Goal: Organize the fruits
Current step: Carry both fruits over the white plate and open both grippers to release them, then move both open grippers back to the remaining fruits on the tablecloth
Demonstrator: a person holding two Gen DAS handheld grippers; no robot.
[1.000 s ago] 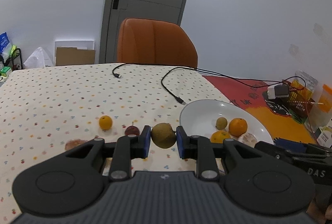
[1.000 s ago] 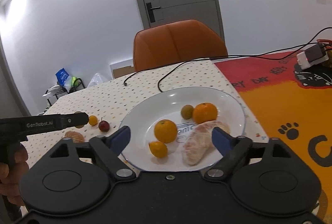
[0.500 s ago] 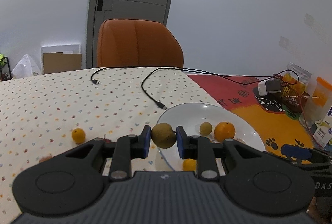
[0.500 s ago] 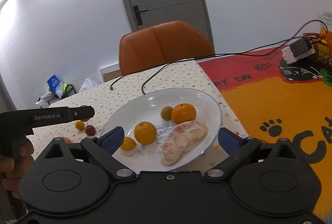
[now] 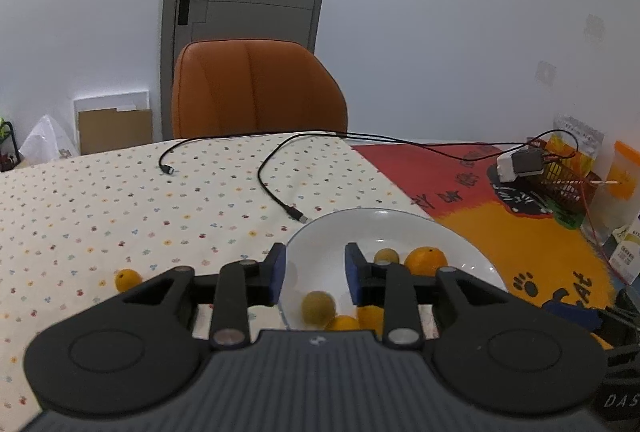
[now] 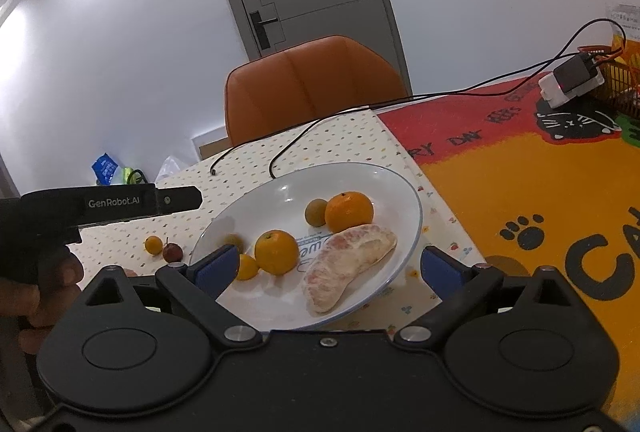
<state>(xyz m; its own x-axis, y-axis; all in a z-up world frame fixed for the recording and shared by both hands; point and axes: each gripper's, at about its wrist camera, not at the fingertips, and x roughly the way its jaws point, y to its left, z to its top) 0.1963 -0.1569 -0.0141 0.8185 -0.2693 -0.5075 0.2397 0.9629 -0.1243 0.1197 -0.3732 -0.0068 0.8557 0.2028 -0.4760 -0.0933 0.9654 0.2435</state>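
Note:
My left gripper point(image 5: 315, 268) is open over the near rim of the white plate point(image 5: 380, 213). A brownish-green round fruit point(image 5: 318, 308), blurred, is in the plate just below its fingers, beside a small orange point(image 5: 345, 323). In the right wrist view the plate point(image 6: 280, 192) holds two oranges point(image 6: 349, 212), a small brown fruit point(image 6: 316, 212), a tiny orange point(image 6: 246, 267) and a peeled pomelo segment point(image 6: 348, 264). My right gripper point(image 6: 328, 268) stands wide open in front of the plate, holding nothing. A small orange point(image 6: 153, 245) and a red fruit point(image 6: 172, 252) lie on the tablecloth to the left.
Two black cables point(image 5: 276, 188) trail across the dotted tablecloth behind the plate. An orange chair point(image 5: 256, 88) stands at the far edge. On the red and orange mat at the right sit a charger block point(image 5: 520, 164) and a basket point(image 5: 560, 184). A hand point(image 6: 40, 284) holds the left gripper.
My left gripper moved right over the plate, opened and let go of the brownish-green fruit, which now lies in the plate. The right gripper stayed open and drifted slightly.

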